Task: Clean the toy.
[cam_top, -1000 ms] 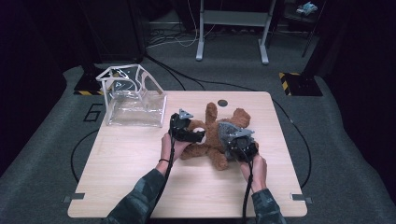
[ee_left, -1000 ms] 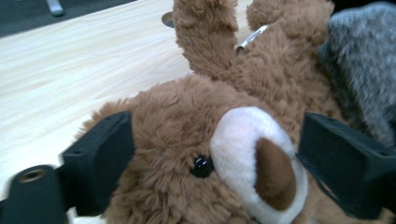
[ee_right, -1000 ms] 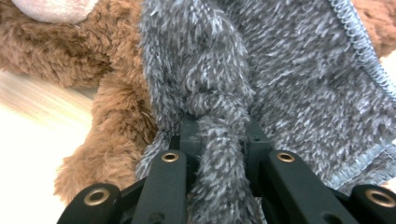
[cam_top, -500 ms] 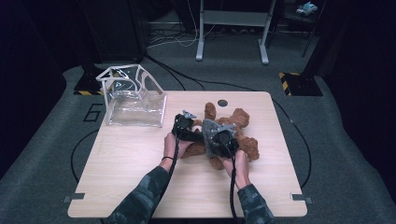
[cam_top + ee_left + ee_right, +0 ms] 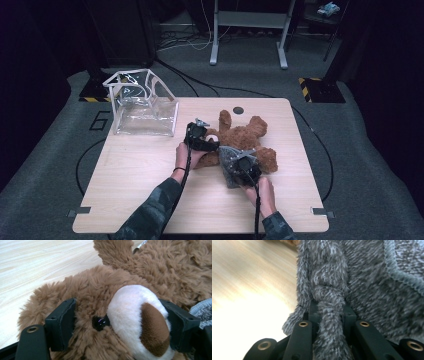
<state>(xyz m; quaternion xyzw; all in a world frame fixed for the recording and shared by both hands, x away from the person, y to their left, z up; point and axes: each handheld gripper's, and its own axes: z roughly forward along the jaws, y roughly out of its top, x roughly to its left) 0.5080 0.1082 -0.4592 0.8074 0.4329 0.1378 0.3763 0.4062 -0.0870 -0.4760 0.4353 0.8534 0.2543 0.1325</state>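
Note:
A brown teddy bear lies on its back on the wooden table. My left gripper is shut on the bear's head. Its jaws have just been closing, and the pads now press into the fur on both sides of the white snout. A grey fuzzy knit garment lies over the bear's lower body. My right gripper is shut on a bunched fold of this grey fabric, which hides the fingertips.
A clear plastic bag with white trim stands open at the table's back left. A small black round mark sits near the far edge. Bare wood spreads at the front left.
My right gripper has carried the grey garment left across the bear and then a little toward the near edge. The left gripper has stayed on the bear's head.

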